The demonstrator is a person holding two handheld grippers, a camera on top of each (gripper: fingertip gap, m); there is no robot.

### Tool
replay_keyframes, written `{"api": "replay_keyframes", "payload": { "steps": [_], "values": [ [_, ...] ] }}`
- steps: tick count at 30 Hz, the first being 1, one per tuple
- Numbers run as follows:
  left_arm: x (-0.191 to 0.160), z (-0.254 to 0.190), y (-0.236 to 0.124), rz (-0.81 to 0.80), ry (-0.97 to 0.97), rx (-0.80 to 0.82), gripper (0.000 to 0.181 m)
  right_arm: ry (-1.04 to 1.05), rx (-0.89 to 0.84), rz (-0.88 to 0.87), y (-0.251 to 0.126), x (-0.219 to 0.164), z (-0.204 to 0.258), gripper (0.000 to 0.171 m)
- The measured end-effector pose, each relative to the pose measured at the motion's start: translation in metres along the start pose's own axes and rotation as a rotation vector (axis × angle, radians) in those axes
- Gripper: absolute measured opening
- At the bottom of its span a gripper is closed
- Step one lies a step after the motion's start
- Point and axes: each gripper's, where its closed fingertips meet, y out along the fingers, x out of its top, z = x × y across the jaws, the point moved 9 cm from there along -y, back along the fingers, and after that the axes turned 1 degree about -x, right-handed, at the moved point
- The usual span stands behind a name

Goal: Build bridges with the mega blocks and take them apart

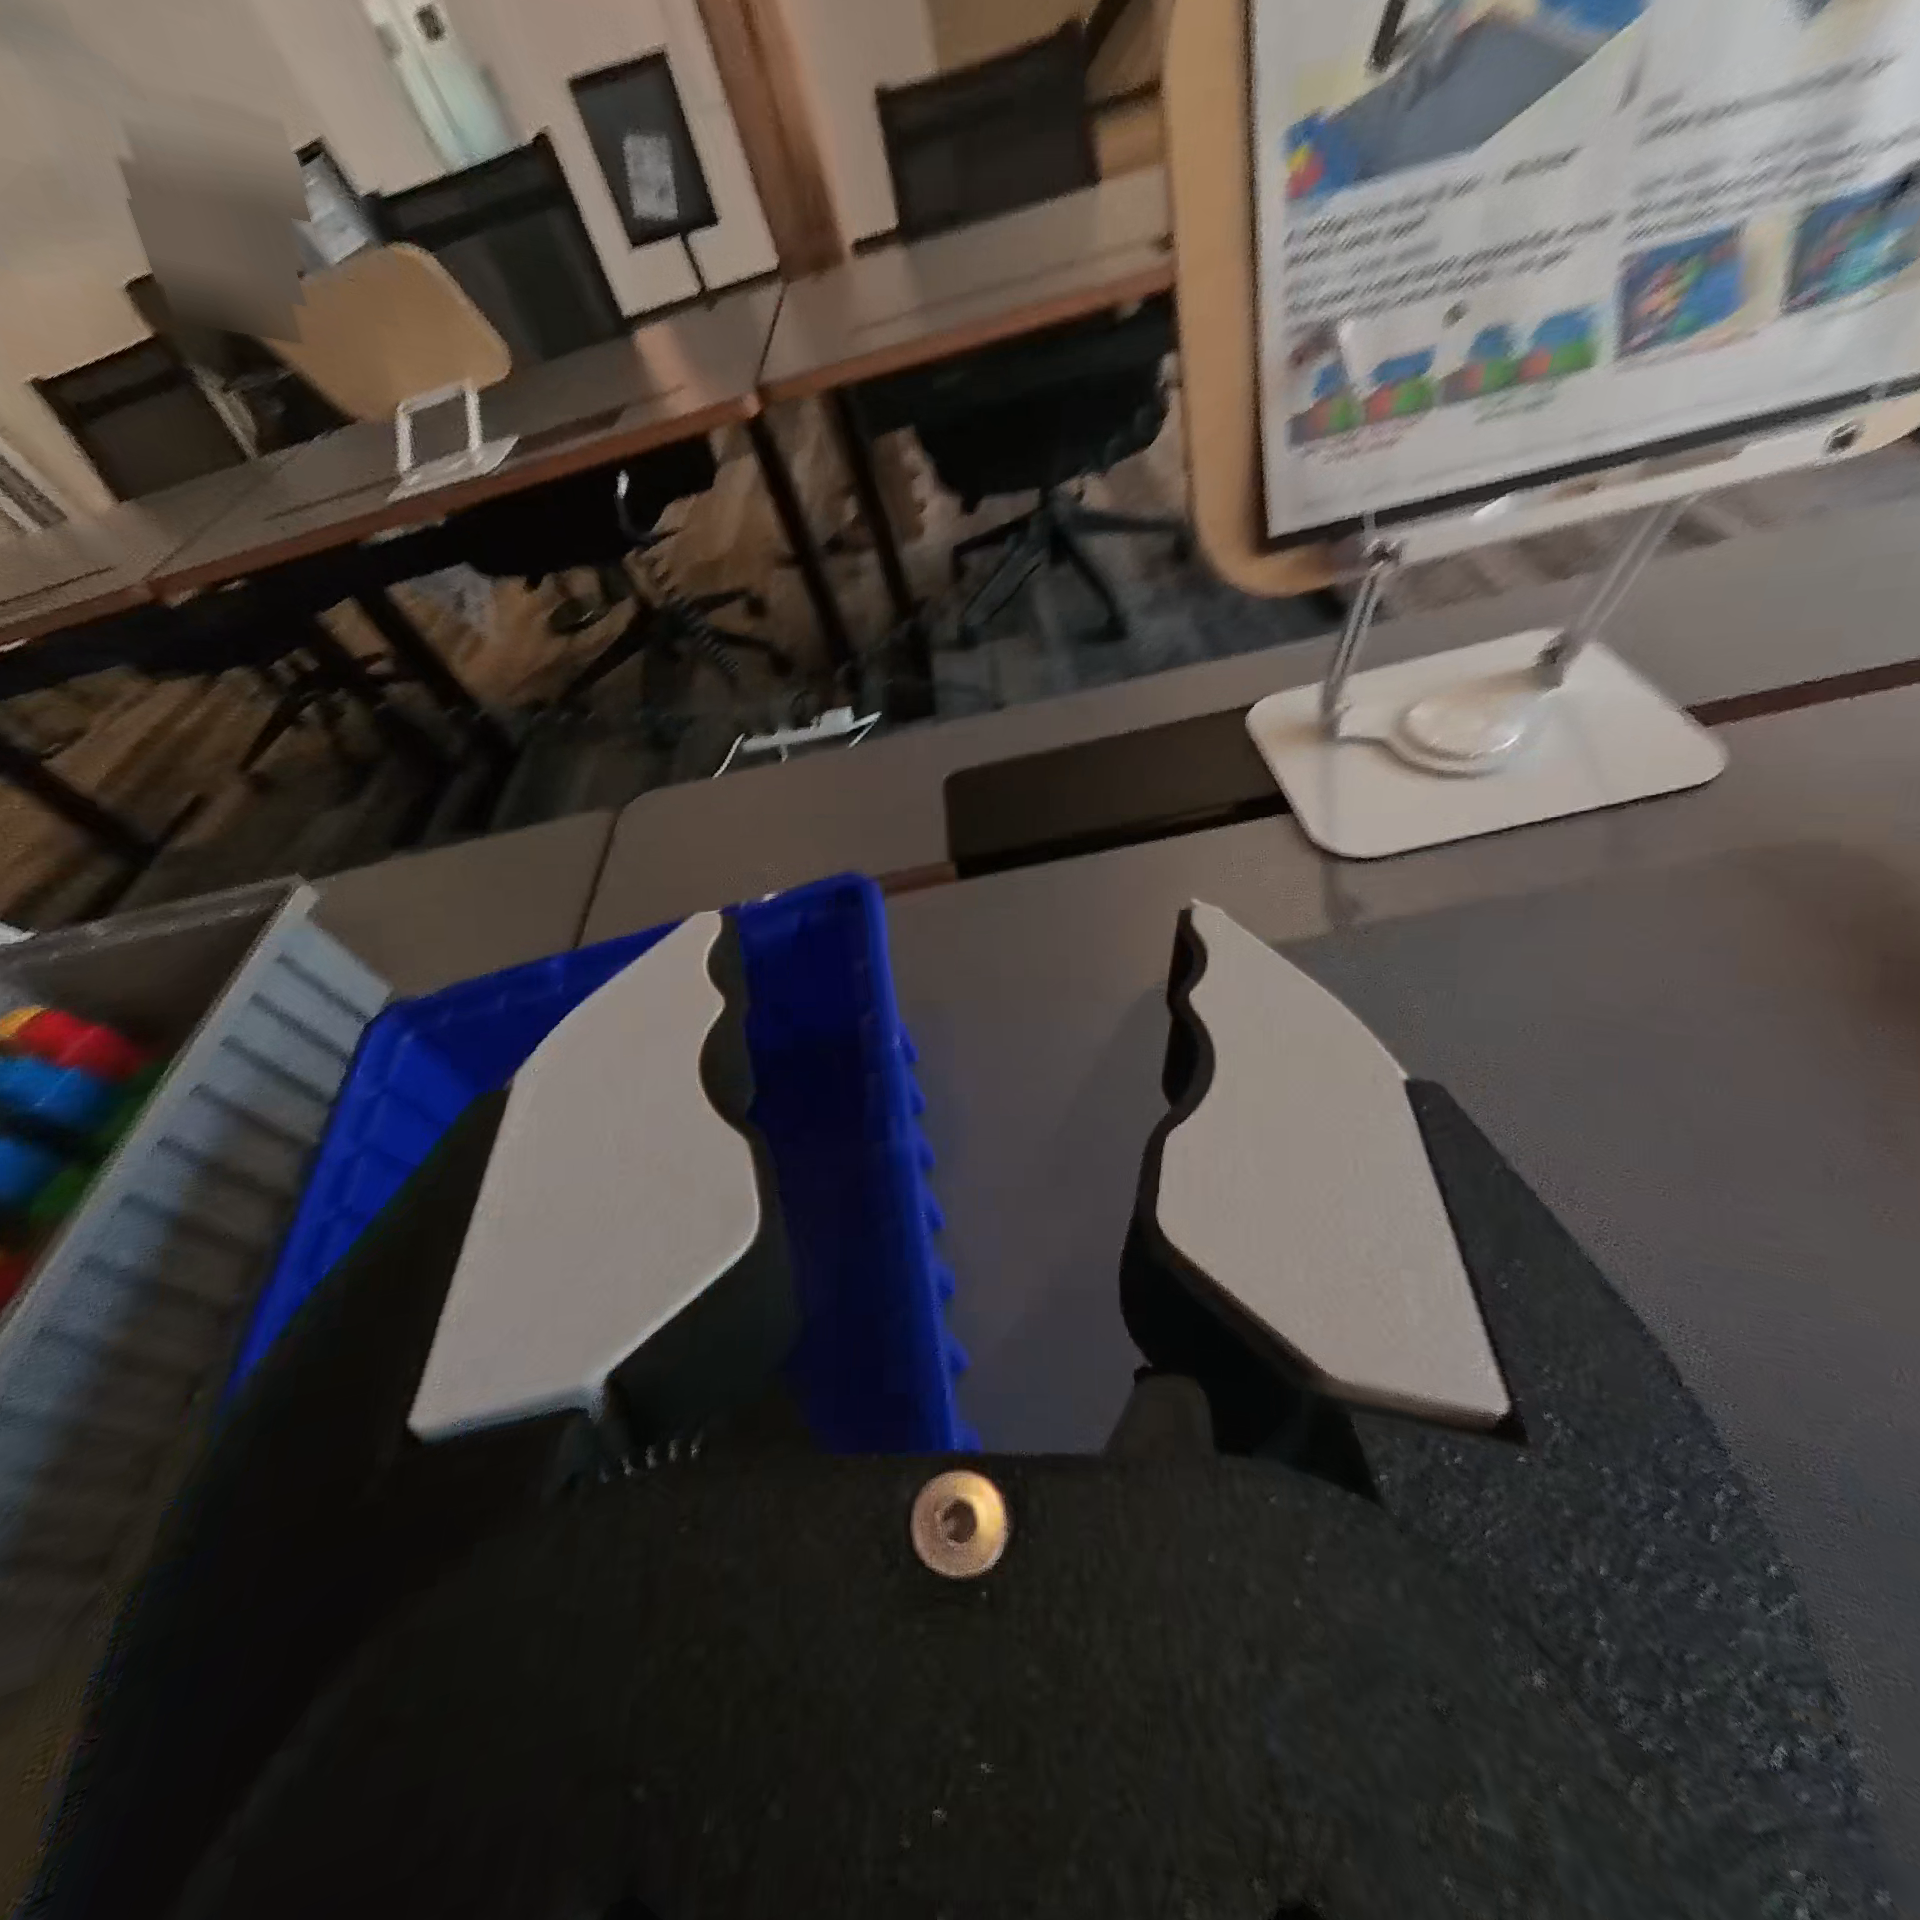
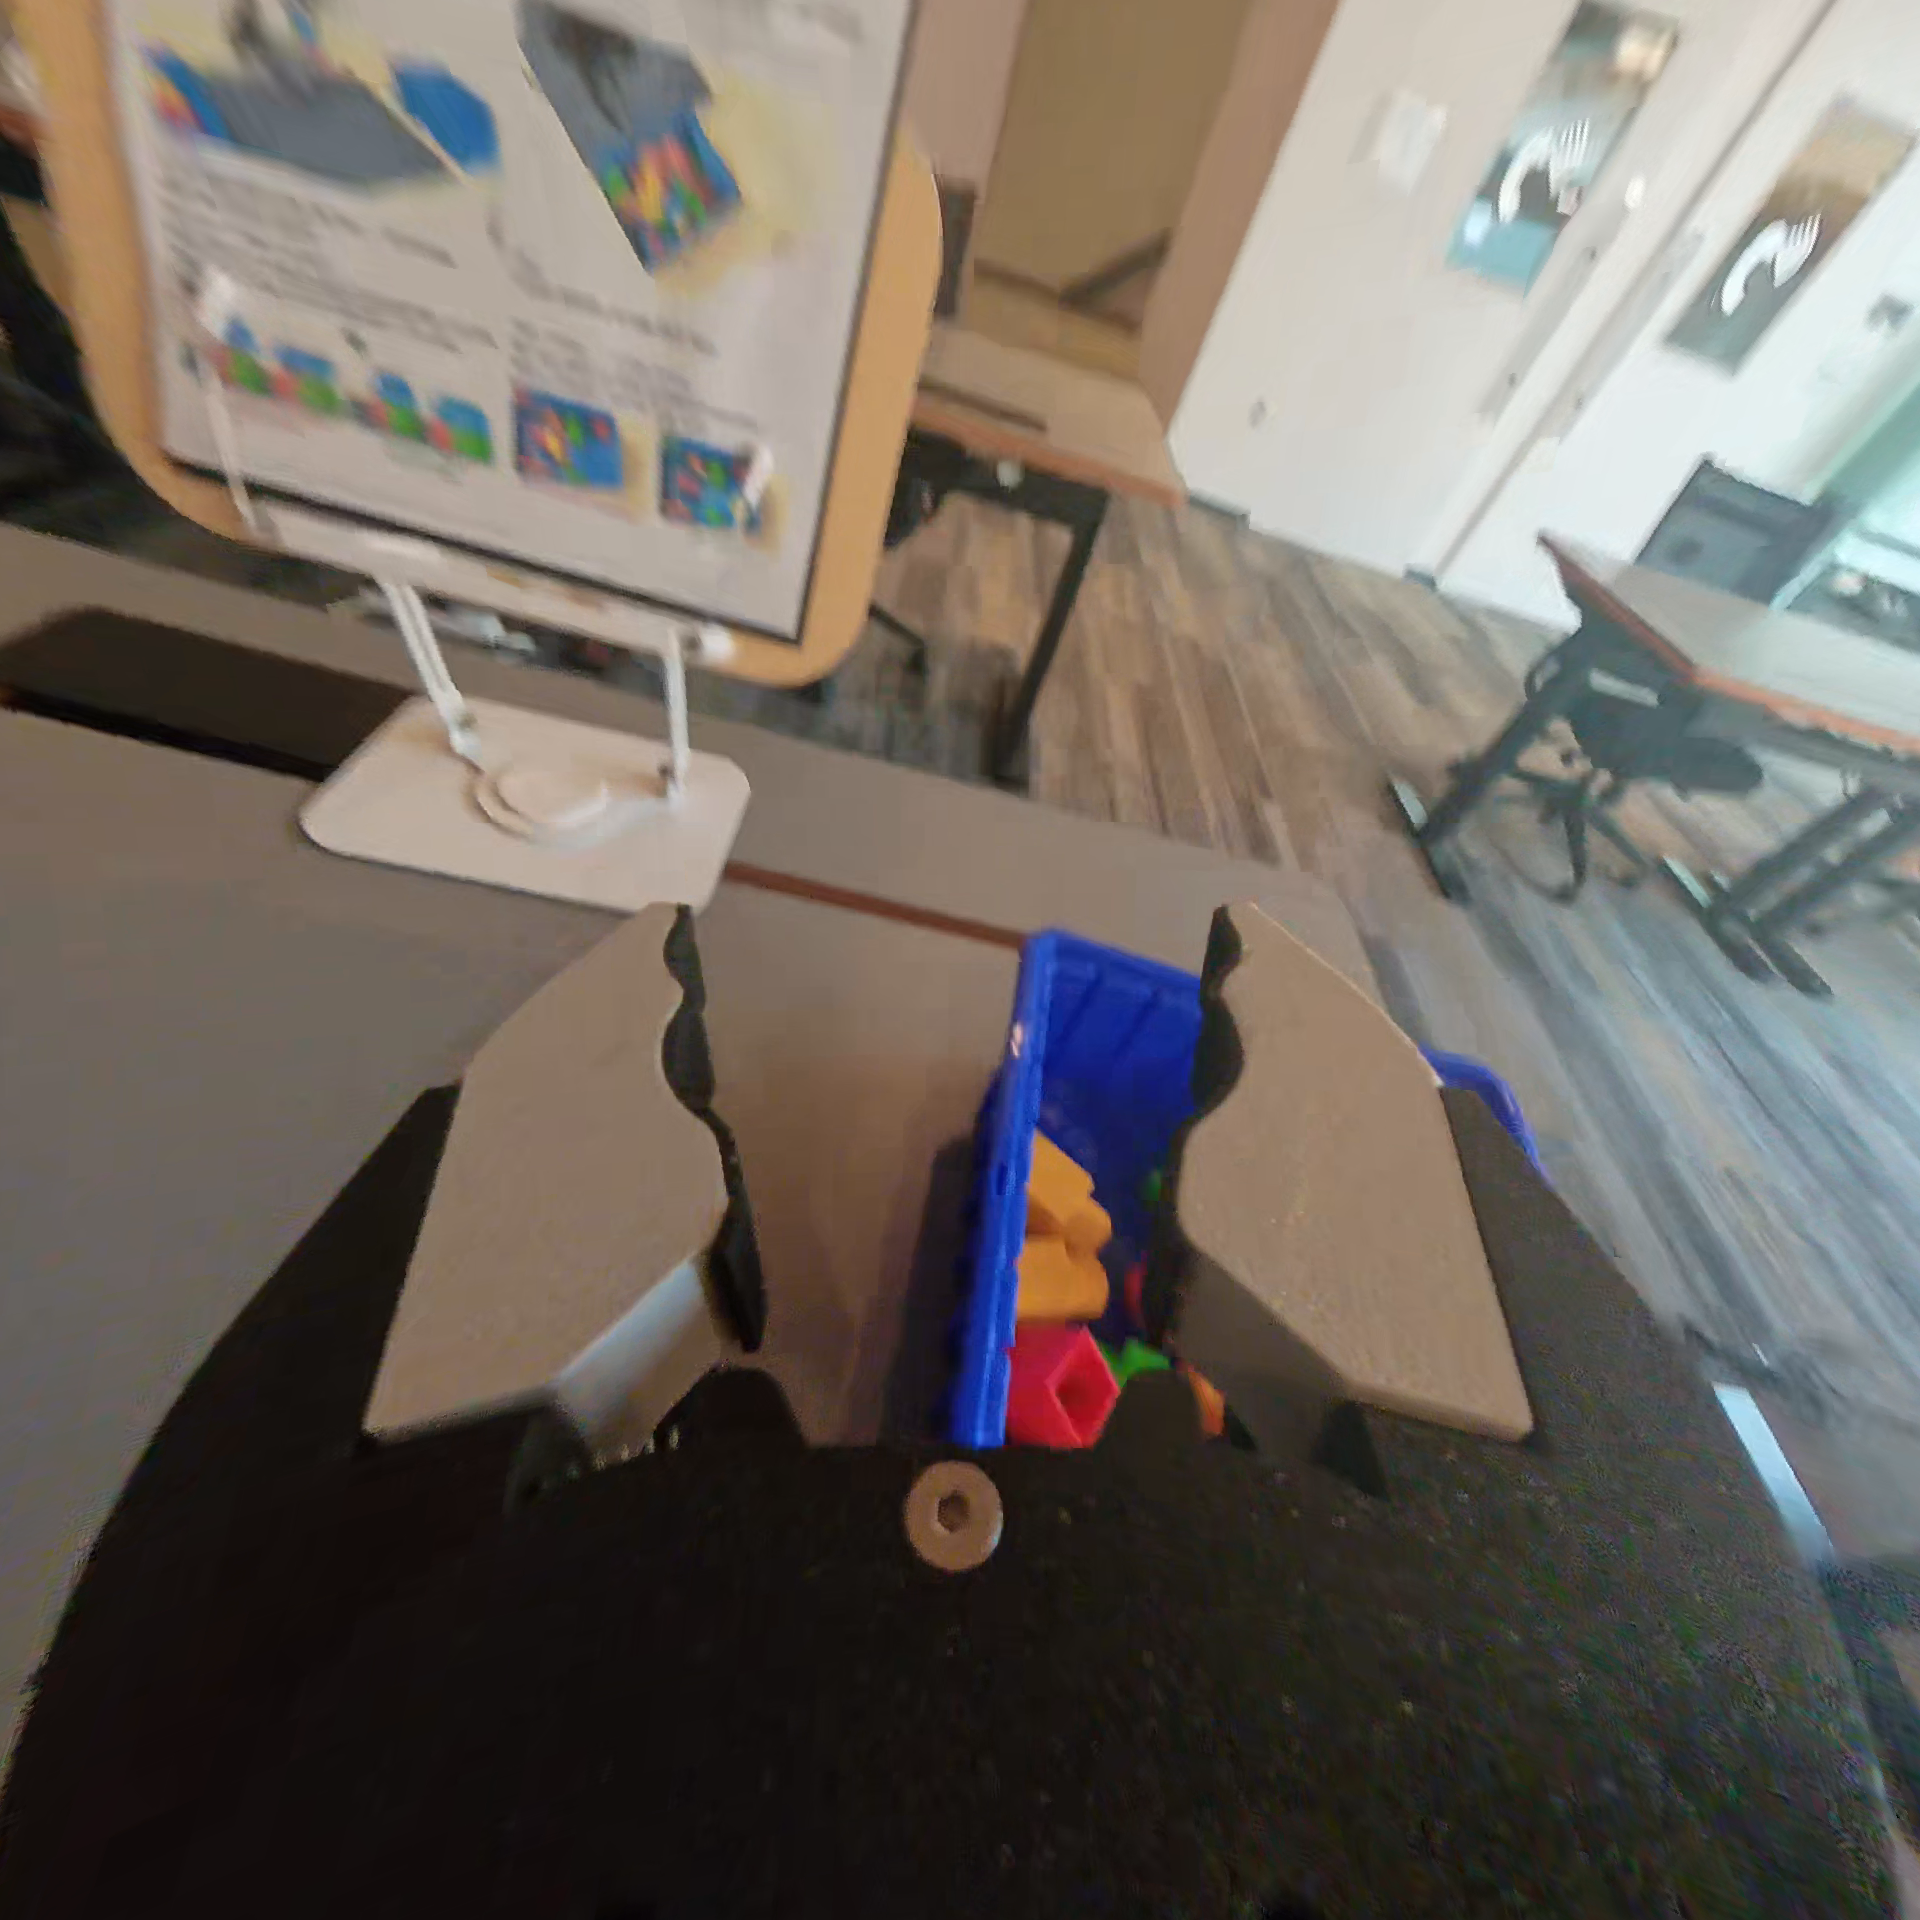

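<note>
In the left wrist view my left gripper [image 1: 951,925] is open and empty, held above the grey table [image 1: 1507,1039]. Its left finger overlaps a blue bin [image 1: 831,1164] that stands below it; the bin's inside is hidden. In the right wrist view my right gripper [image 2: 951,925] is open and empty above another blue bin [image 2: 997,1195]. That bin holds several mega blocks: orange ones [image 2: 1060,1226], a pink-red one [image 2: 1070,1392] and a green one [image 2: 1138,1361]. The bin sits between and under the fingers, nearer the right finger.
A grey crate [image 1: 156,1195] with coloured blocks [image 1: 52,1081] stands at the far left. A tablet on a white stand [image 1: 1486,748] faces me at the table's back, seen also in the right wrist view [image 2: 520,800]. Beyond are other desks, chairs and wood floor.
</note>
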Motion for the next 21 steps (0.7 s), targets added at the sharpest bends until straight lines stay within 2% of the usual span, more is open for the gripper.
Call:
{"api": "replay_keyframes", "payload": {
  "steps": [5, 9, 12, 16, 21],
  "values": [
    [-0.011, 0.006, 0.008, 0.158, -0.017, 0.068, 0.079, -0.015, -0.086, 0.262, 0.008, -0.021, -0.013, 0.082],
    [-0.021, 0.012, 0.010, 0.261, -0.025, 0.091, 0.079, 0.071, -0.044, 0.377, 0.017, -0.040, -0.022, 0.062],
    [-0.026, 0.018, 0.011, 0.287, -0.065, 0.092, 0.074, 0.064, 0.013, 0.507, 0.032, -0.060, -0.021, 0.063],
    [-0.033, 0.022, 0.014, 0.333, -0.085, 0.071, 0.074, 0.142, 0.185, 0.639, 0.060, -0.087, -0.015, 0.068],
    [-0.034, 0.022, 0.012, 0.337, -0.089, 0.048, 0.074, 0.134, 0.188, 0.839, 0.080, -0.121, -0.012, 0.072]
  ]
}}
